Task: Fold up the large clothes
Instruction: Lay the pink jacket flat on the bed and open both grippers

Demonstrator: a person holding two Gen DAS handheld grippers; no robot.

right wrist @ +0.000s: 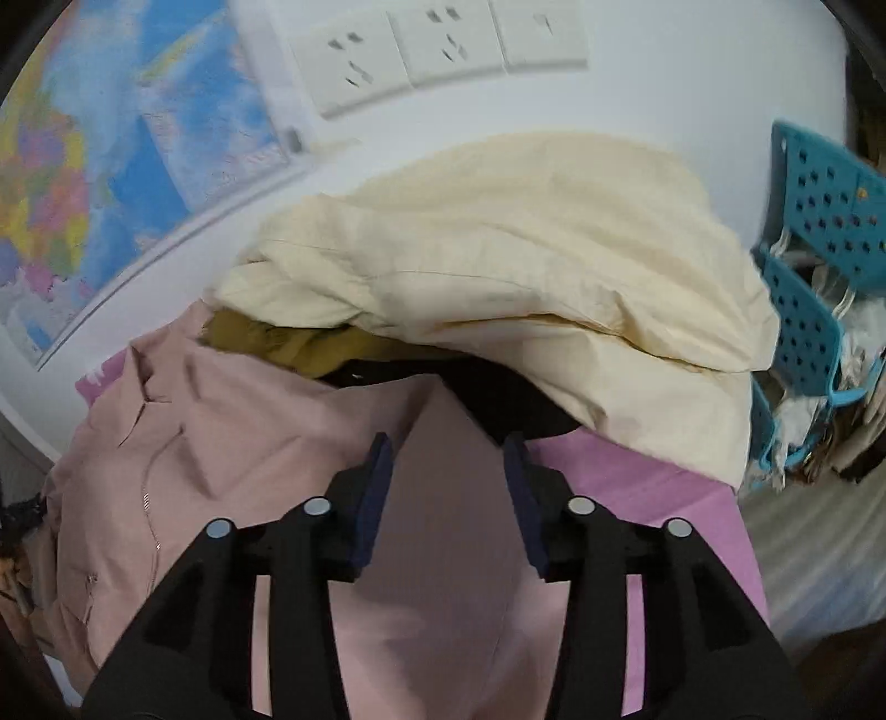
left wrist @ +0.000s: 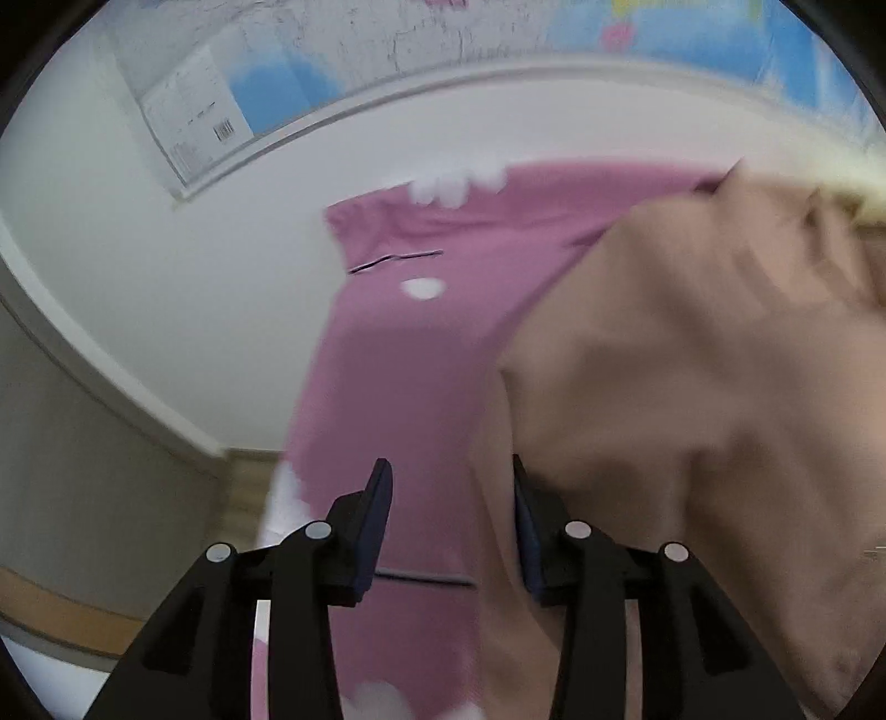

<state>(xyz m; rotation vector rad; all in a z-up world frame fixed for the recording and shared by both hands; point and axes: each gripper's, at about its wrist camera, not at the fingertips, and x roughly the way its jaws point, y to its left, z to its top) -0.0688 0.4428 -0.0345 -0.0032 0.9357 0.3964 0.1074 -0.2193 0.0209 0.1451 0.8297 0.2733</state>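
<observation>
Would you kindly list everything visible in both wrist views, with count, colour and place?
Beige-pink garment: one, rumpled, beneath both grippers.
Pink sheet: one, with white patches, under the garments.
Cream garment: one, heaped at the back.
Olive garment: one, under the cream one.
Black garment: one, under the cream one.
Teal basket: one, far right.
Map: one, blue, on the wall.
Wall sockets: three plates, white.
Left gripper: black, open.
Right gripper: black, open.

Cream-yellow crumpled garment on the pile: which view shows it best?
The right wrist view: the cream-yellow crumpled garment spreads across the picture's middle, folds sharp. The left wrist view catches only a blurred pale sliver at its right edge.
</observation>
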